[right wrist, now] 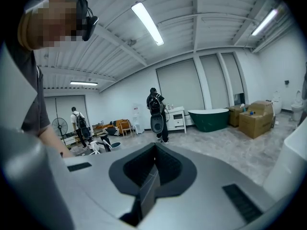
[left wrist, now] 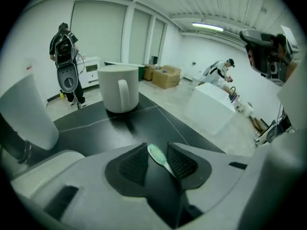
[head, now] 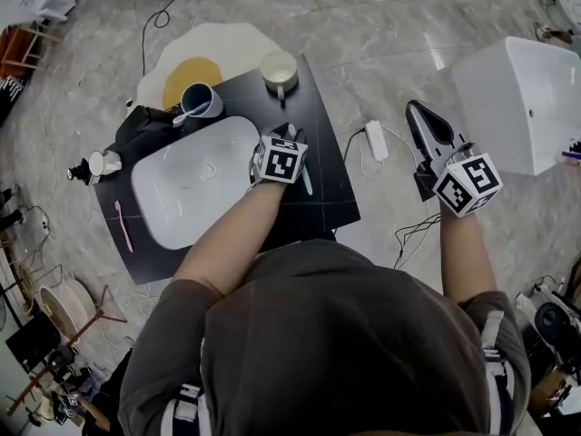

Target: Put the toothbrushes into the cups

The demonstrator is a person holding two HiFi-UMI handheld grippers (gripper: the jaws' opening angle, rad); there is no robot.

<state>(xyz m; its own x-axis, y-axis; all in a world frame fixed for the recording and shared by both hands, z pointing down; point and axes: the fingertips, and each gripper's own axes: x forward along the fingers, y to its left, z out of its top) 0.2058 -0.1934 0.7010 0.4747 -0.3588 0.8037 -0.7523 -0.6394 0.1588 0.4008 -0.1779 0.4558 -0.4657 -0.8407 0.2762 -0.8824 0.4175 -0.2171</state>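
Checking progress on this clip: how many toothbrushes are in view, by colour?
Pink plastic toothbrush, lying on the black mat: 1
Mint-green plastic toothbrush, also on the mat: 1
White toothbrush, standing in the round blue cup: 1
Total: 3

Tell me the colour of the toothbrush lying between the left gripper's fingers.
The toothbrush is pale mint green, clearest in the left gripper view.

I can read no text, brand or number anywhere. The cubes on my left gripper [head: 291, 134], centre frame, and right gripper [head: 418, 113], right of centre, carry only black-and-white square markers.
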